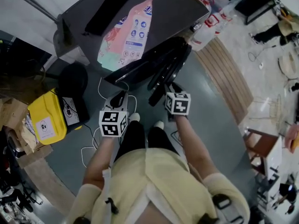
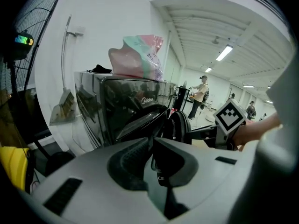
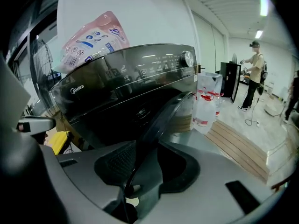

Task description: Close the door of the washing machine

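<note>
A dark grey washing machine (image 1: pixel 168 8) stands in front of me with its round black door (image 1: pixel 163 66) swung out towards me. My right gripper (image 1: pixel 164 89) is at the door's outer rim. In the right gripper view the thin curved door edge (image 3: pixel 163 120) runs between the jaws of the right gripper (image 3: pixel 147 164), which stand wide with room beside it. My left gripper (image 1: pixel 119 99) hangs left of the door, apart from it. In the left gripper view the left gripper (image 2: pixel 153 164) has its jaws together with nothing between them, facing the machine front (image 2: pixel 117 106) and the door (image 2: pixel 181 125).
A pink detergent pouch (image 1: pixel 128 34) and a flat black item (image 1: pixel 106 10) lie on the machine's top. A yellow box (image 1: pixel 44 118) and white cable (image 1: pixel 91 143) sit at my left. Water bottles (image 1: pixel 208 27) and a slatted wooden platform (image 1: pixel 224 73) are at the right.
</note>
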A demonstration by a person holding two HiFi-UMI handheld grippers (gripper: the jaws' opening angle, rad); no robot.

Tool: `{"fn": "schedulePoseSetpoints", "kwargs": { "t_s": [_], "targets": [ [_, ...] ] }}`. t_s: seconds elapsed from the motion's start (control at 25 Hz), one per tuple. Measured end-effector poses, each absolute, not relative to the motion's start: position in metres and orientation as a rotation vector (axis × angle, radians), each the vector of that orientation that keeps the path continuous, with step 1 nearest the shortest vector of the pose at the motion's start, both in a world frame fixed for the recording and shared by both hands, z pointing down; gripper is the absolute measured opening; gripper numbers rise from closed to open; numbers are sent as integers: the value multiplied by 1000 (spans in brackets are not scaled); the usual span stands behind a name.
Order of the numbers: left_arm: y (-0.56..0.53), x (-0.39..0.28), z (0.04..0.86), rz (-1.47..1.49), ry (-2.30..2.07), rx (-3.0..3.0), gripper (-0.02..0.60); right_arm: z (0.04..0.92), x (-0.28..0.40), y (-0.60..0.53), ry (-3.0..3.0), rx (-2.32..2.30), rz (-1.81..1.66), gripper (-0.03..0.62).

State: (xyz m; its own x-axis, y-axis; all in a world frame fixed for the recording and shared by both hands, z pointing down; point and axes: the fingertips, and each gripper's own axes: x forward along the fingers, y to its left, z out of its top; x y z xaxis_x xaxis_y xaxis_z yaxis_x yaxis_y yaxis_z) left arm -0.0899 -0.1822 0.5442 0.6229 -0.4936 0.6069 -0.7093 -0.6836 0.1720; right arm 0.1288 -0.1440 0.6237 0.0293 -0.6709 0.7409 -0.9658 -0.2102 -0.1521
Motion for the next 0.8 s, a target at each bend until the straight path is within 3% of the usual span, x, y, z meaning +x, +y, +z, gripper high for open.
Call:
{"fn": "schedulePoseSetpoints", "kwargs": {
  "t_s": [0.8],
  "targets": [
    [-175, -139, 546, 679, -1192, 2302, 32, 625, 98, -199, -1795, 1791, 977, 141]
  ]
}}
